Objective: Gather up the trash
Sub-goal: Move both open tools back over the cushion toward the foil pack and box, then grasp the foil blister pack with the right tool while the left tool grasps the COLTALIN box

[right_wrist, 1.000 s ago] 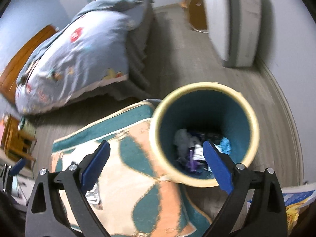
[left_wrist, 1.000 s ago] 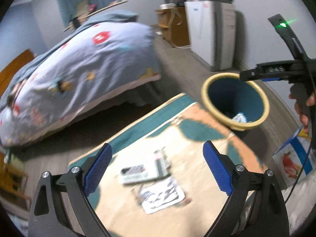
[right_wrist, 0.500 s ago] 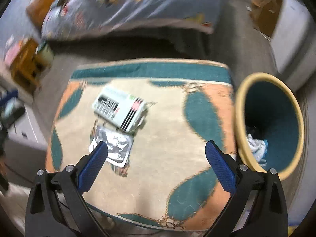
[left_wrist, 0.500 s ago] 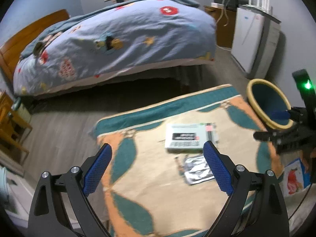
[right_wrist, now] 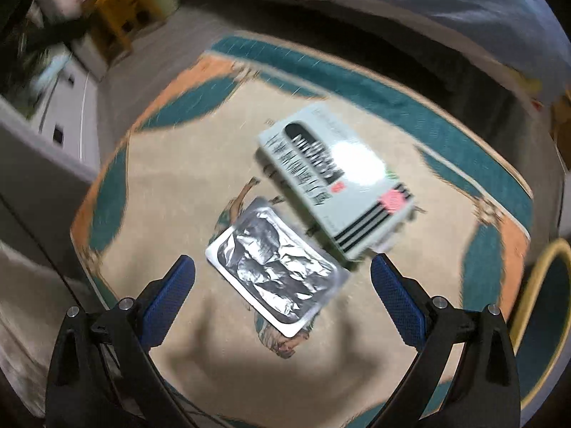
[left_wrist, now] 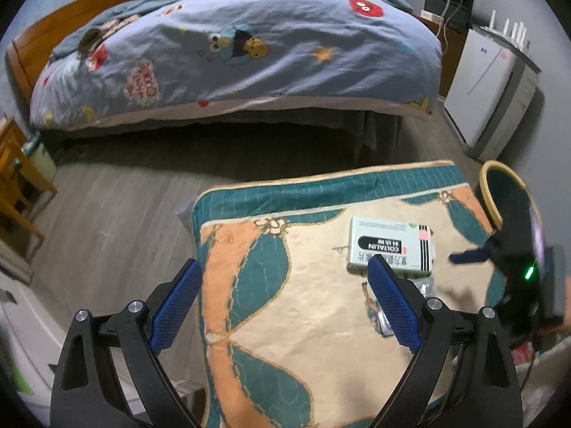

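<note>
A pale green medicine box (left_wrist: pixel 390 246) (right_wrist: pixel 335 178) lies on a patterned rug (left_wrist: pixel 285 303) (right_wrist: pixel 185 164). Beside it lies a silver foil blister pack (right_wrist: pixel 274 269), which the left wrist view shows mostly hidden behind my right finger, as a foil edge (left_wrist: pixel 426 287). My right gripper (right_wrist: pixel 282 297) is open and hovers just above the blister pack, which lies between its fingers. My left gripper (left_wrist: pixel 283 301) is open and empty above the rug's left half. The right gripper (left_wrist: pixel 514 260) shows as a dark shape at the right edge. The yellow-rimmed bin (left_wrist: pixel 490 192) (right_wrist: pixel 535 306) stands off the rug's right corner.
A bed with a blue cartoon quilt (left_wrist: pixel 242 50) fills the back. A white fridge (left_wrist: pixel 489 92) stands at the right wall, wooden furniture (left_wrist: pixel 14 178) at the left. Grey wood floor (left_wrist: pixel 117 207) surrounds the rug. White furniture (right_wrist: pixel 60 107) sits left of the rug.
The right gripper swung from over the bin to low above the blister pack and box. The left gripper panned left, so the box now sits right of centre in its view.
</note>
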A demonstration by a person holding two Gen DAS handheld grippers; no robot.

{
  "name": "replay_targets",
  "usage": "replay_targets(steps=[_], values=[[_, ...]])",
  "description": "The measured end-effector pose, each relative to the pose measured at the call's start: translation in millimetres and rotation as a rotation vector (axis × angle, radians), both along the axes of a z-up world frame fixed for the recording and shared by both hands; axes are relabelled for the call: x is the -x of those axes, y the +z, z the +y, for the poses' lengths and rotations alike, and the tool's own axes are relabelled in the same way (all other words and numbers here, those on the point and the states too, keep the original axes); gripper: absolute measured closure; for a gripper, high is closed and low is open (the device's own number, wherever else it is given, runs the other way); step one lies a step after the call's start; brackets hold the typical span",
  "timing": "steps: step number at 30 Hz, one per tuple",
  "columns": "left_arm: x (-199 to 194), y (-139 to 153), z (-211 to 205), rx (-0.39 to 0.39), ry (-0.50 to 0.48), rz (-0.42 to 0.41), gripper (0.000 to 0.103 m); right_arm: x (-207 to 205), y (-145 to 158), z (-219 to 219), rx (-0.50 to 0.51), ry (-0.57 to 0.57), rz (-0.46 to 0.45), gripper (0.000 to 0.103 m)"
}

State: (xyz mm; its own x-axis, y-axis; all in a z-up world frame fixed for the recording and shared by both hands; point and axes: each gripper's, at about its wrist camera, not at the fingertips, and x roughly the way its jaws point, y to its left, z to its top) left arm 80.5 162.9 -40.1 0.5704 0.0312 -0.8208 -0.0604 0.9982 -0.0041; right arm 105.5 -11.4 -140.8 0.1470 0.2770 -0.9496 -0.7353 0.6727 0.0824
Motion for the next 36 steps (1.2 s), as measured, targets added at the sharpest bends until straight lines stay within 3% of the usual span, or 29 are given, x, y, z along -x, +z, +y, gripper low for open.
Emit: replay_targets(steps=[6, 10, 16, 20, 22, 25, 27, 29, 36], values=[[-18, -9, 8, 0.036, 0.028, 0.025, 0.01, 2, -25, 14, 0.052, 0.14, 0.009, 0.006], [-27, -14, 9, 0.064, 0.048, 0.04, 0.01, 5, -29, 25, 0.063, 0.219, -0.054, 0.005], [-33, -16, 2, 0.062, 0.041, 0.047, 0.01, 14, -20, 31, -0.019, 0.318, 0.016, 0.006], [-36, -18, 1, 0.064, 0.05, 0.056, 0.01, 22, -41, 36, 0.094, 0.352, -0.006, 0.006], [-37, -19, -1, 0.069, 0.049, 0.061, 0.01, 23, -50, 36, 0.141, 0.349, -0.004, 0.006], [-37, -21, -6, 0.046, 0.038, 0.066, 0.01, 24, -50, 33, 0.135, 0.331, 0.009, 0.008], [-37, -21, -7, 0.045, 0.041, 0.07, 0.01, 24, -46, 29, 0.126, 0.32, 0.011, 0.025], [-38, -22, -7, 0.059, 0.049, 0.072, 0.01, 17, -39, 23, 0.113, 0.277, 0.034, 0.032], [-43, -30, -22, 0.042, 0.002, 0.096, 0.01, 19, -22, -7, 0.084, 0.224, 0.079, 0.034]])
